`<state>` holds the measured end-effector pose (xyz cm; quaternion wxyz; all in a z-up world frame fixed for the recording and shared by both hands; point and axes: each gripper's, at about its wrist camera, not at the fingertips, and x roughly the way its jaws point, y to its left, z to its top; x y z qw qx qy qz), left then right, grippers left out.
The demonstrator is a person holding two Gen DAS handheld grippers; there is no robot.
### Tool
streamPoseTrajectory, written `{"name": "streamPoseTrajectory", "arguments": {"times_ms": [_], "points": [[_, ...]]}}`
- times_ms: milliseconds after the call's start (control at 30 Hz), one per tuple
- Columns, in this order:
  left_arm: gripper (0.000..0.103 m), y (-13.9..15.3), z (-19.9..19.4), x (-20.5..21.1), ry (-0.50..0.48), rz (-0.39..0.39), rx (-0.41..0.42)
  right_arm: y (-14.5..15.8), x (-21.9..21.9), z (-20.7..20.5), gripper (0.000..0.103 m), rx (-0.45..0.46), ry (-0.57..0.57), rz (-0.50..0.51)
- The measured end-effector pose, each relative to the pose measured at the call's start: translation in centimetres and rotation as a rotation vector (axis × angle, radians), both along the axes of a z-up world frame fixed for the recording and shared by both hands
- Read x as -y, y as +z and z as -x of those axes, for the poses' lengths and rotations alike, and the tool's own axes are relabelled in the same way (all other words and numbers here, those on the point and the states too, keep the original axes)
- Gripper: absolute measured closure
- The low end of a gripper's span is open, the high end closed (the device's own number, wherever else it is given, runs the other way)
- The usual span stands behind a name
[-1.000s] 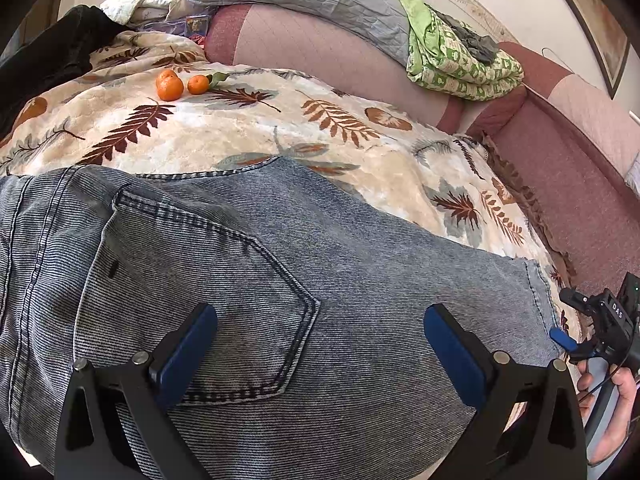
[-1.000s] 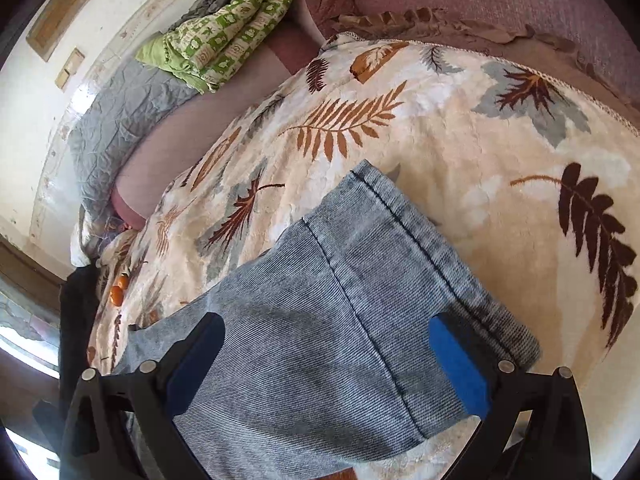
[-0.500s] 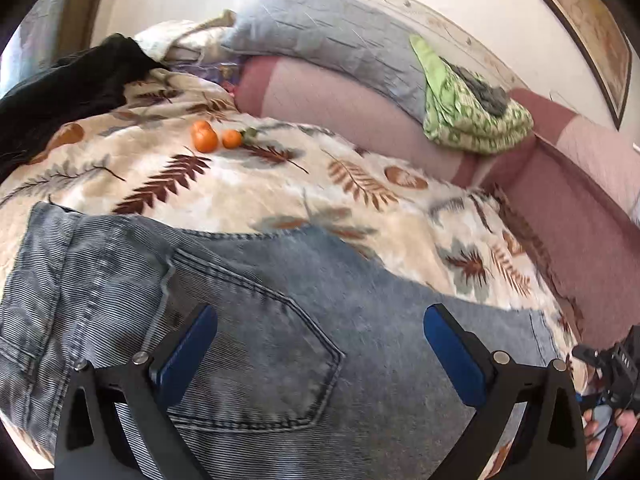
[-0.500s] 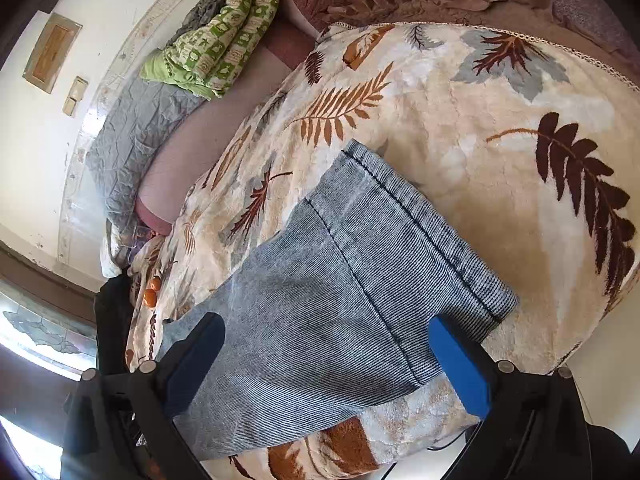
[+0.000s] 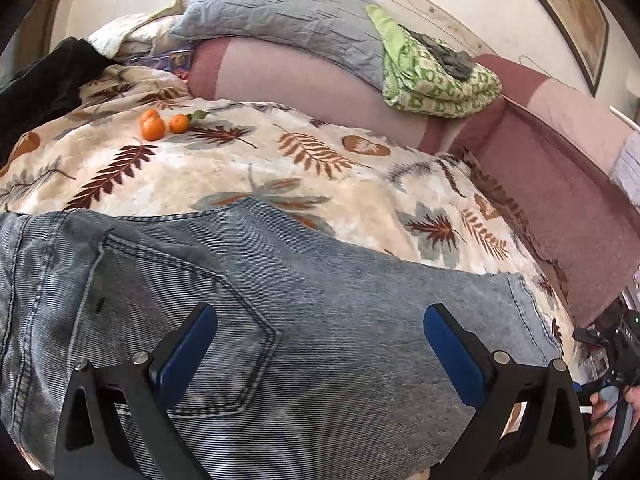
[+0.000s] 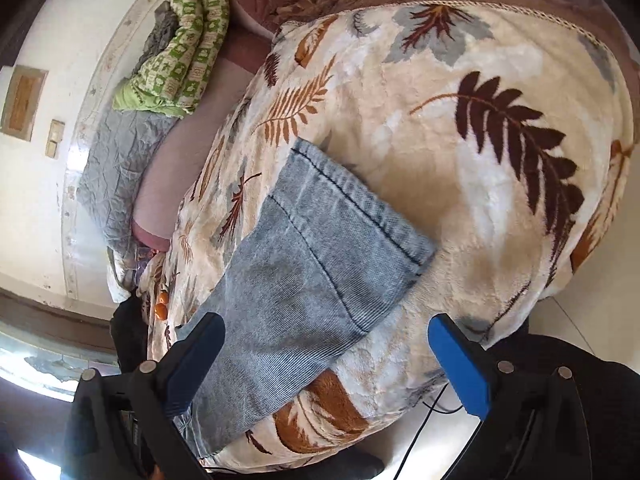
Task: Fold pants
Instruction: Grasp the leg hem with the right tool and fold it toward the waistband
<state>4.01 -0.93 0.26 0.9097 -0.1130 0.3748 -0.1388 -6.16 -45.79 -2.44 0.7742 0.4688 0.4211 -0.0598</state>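
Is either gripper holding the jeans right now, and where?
Nothing is held. The left gripper and right gripper are both open above the faded blue denim jeans.

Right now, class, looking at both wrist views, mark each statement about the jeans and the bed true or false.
1. The jeans lie on a leaf-print blanket. True.
2. The left gripper is clamped on the jeans. False: its jaws stand wide open.
3. Oranges sit on the blanket. True.
4. The right gripper holds the hem. False: its jaws are open, nothing between them.
5. The green patterned quilt covers the jeans. False: it sits on the sofa back.
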Motion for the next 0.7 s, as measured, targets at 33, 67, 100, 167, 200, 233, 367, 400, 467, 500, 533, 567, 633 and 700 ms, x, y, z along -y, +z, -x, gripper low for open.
{"name": "streamPoseTrajectory", "arguments": {"times_ms": [33, 67, 100, 167, 200, 233, 367, 400, 467, 500, 533, 567, 633, 700], "points": [[0.0, 0.0, 0.1, 0.7, -0.021, -0.015, 0.003, -0.4, 0.4, -0.1, 0.0, 0.0, -0.013, -0.025], [0.0, -0.1, 0.2, 1.4, -0.038, -0.035, 0.009, -0.8, 0.7, -0.3, 0.0, 0.006, -0.02, -0.054], [0.0, -0.1, 0.4, 2.0, -0.054, -0.055, 0.015, -1.1, 1.0, -0.5, 0.001, 0.017, -0.023, -0.075], [0.0, -0.3, 0.8, 2.9, -0.084, -0.092, 0.026, -1.2, 1.4, -1.2, 0.001, 0.032, -0.019, -0.057], [0.0, -0.3, 1.0, 3.2, -0.093, -0.107, 0.032, -1.6, 1.6, -1.5, 0.002, 0.013, -0.027, -0.044], [0.0, -0.3, 1.1, 3.4, -0.099, -0.122, 0.038, -2.1, 1.9, -1.7, 0.005, -0.002, -0.044, -0.055], [0.0, -0.5, 1.2, 3.5, -0.107, -0.134, 0.041, -1.4, 1.8, -2.4, 0.018, -0.017, -0.029, 0.028], [0.0, -0.7, 1.1, 3.6, -0.103, -0.138, 0.038, -1.4, 1.7, -2.6, 0.022, -0.028, -0.021, 0.052], [0.0, -1.1, 0.8, 3.9, -0.096, -0.161, 0.025, -1.5, 2.0, -3.0, 0.043, -0.055, -0.016, 0.071], [0.0, -1.3, 0.7, 4.2, -0.097, -0.171, 0.018, -1.5, 2.2, -3.1, 0.044, -0.059, -0.015, 0.066], [0.0, -1.4, 0.7, 4.5, -0.099, -0.179, 0.011, -1.6, 2.3, -3.1, 0.045, -0.059, -0.012, 0.063], [0.0, -1.3, 0.7, 4.8, -0.106, -0.183, 0.008, -1.7, 2.3, -3.1, 0.045, -0.059, -0.009, 0.065], [0.0, -0.9, 0.8, 6.0, -0.124, -0.197, 0.006, -1.7, 2.3, -3.2, 0.045, -0.054, -0.002, 0.074], [0.0, -0.5, 0.9, 7.5, -0.143, -0.238, 0.011, -1.7, 2.2, -3.0, 0.045, -0.052, 0.012, 0.094]]}}
